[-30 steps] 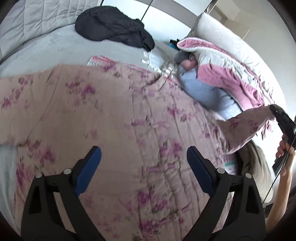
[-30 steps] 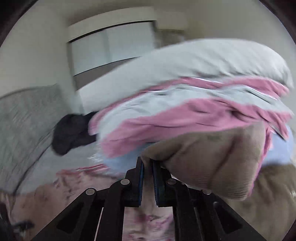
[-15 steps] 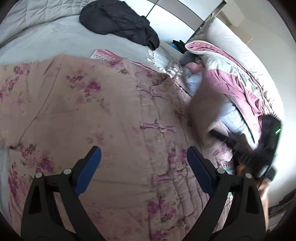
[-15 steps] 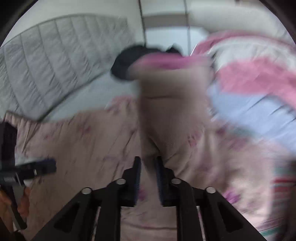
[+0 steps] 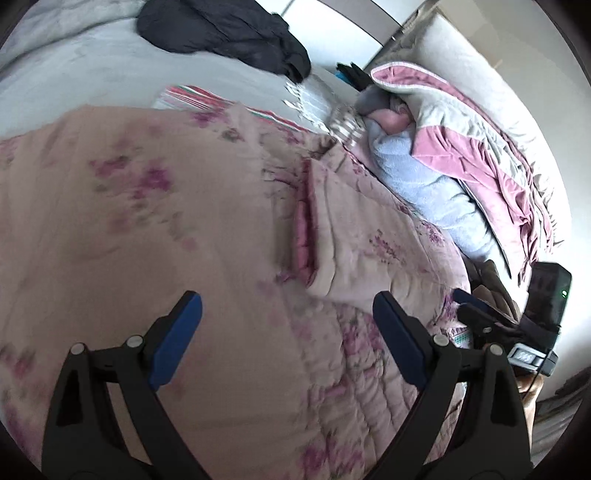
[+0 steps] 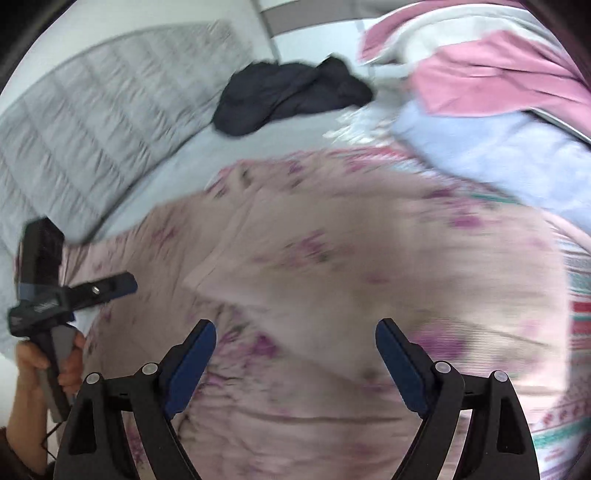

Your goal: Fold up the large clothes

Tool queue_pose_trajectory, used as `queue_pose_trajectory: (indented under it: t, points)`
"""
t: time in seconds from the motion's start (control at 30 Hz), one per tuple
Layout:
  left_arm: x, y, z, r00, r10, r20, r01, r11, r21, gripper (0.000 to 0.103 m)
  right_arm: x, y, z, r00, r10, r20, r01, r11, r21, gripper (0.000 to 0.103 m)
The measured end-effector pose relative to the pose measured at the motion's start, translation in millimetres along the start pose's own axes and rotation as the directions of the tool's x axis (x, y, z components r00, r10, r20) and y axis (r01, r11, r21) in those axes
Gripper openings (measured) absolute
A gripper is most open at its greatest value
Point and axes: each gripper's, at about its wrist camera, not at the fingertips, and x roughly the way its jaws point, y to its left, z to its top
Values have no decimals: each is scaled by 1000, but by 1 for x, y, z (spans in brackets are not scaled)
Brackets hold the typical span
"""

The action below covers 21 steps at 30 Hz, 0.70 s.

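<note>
Pink floral jacket (image 5: 184, 229) lies spread flat on grey bed (image 5: 74, 74), one sleeve (image 5: 332, 229) folded across its front. Left gripper (image 5: 288, 332) hovers over jacket, fingers wide, holding nothing. Right gripper (image 6: 295, 354) also wide and empty, above jacket. Black garment (image 5: 229, 33) lies farther back on bed; pink-grey clothes pile (image 5: 461, 147) just beside jacket. Right view blurred.

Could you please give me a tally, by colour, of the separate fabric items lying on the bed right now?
Pink floral: 1, quilted jacket
Black: 1, garment
Pink and grey: 1, blanket
Light blue: 1, fleece
Striped: 1, cloth
Total: 5
</note>
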Motion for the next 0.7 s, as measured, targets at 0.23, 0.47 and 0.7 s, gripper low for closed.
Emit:
queue_pose_trajectory:
  t: [0.23,0.47,0.7]
  points:
    - [72,-21,15,995,14,-98,-10,999,38,62,-35,-84,-12,991,-132,32,127,982,137,90]
    - [-6,-58,11,987,-85,135,74,994,80,16,-52,-121,-19,979,-198,50,184,962,204,90]
    - [-42,-30,-18,933,251,258,-270,962,43,16,-43,-132,-18,977,-209,51,193,956,221,90]
